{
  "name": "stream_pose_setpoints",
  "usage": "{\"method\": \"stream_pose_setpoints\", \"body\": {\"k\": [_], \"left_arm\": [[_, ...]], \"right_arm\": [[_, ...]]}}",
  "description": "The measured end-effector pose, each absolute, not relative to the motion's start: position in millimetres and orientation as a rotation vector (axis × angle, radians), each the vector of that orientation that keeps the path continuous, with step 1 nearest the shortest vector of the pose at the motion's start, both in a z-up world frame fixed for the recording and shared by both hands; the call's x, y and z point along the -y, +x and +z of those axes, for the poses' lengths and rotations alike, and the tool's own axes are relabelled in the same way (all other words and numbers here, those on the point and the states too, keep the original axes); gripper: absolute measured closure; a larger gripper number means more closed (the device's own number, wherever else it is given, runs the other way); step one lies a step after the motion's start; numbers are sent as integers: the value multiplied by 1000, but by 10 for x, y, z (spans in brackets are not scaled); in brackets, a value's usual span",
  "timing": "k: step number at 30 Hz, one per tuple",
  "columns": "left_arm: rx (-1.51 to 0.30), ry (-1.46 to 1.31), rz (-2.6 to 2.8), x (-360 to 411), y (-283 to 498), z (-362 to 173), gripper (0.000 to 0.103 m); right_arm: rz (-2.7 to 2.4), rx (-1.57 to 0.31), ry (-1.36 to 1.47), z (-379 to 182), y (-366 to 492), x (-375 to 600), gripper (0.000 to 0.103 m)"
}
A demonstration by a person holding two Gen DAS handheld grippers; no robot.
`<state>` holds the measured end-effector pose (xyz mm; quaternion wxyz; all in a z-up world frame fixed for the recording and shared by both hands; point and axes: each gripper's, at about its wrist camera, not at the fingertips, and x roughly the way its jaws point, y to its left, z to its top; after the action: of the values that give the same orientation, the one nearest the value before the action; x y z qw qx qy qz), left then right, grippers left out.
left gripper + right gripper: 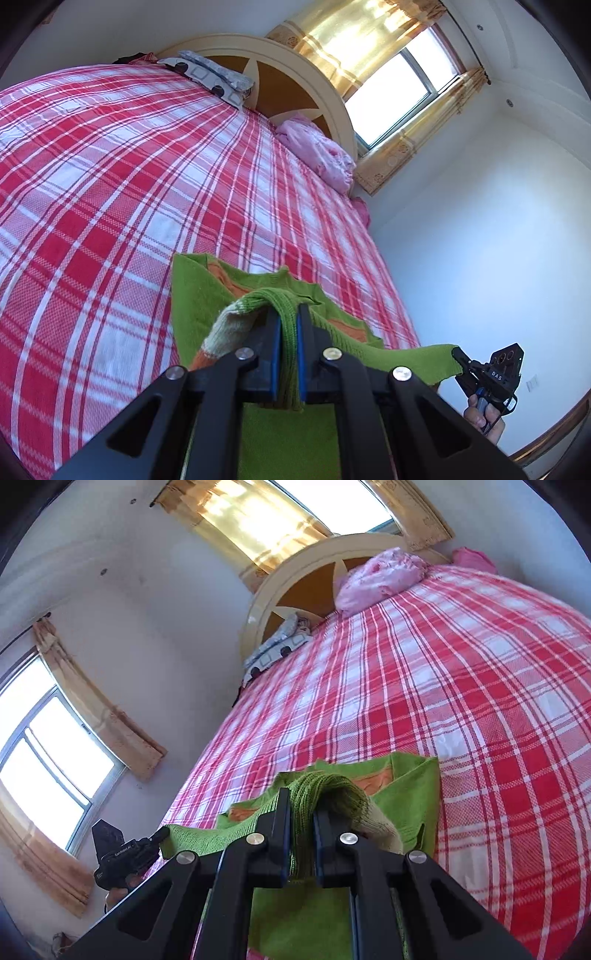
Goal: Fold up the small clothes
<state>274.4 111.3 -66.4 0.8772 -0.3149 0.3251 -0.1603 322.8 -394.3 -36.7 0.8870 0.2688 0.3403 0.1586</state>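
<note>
Green knit garment stretches sideways between both clamped tools.

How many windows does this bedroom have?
2. One window sits behind the cream wooden headboard, hung with gold curtains. The other window is in the side wall beside the red checked bed. More may be out of view.

The knitted garment is showing bright green with orange bands and a cream patch. The bedsheet is wearing red-and-white plaid. The bundle is glowing pink; the curtains are shining golden.
</note>
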Motion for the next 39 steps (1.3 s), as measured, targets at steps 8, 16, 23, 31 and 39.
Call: {"method": "stream_pose_setpoints", "body": {"k": [8,16,23,31,39], "left_arm": [[-740,-666,-294,-1105,3159,-959,96],[-786,-676,-222,-1123,3343,-1205,89],[-765,-696,-166,-1238,3189,-1227,68],[-826,-588,-213,-1115,2704,-1175,68],[-837,-503,-238,-1051,2002,-1262,68]], "right_arm": [[281,-809,570,-810,3918,3981,94],[243,-904,583,-1225,4437,4011,82],[210,-866,475,-1168,4466,3889,19],[180,-867,324,-921,3819,3839,19],[181,-868,331,-980,2929,3964,26]]}}
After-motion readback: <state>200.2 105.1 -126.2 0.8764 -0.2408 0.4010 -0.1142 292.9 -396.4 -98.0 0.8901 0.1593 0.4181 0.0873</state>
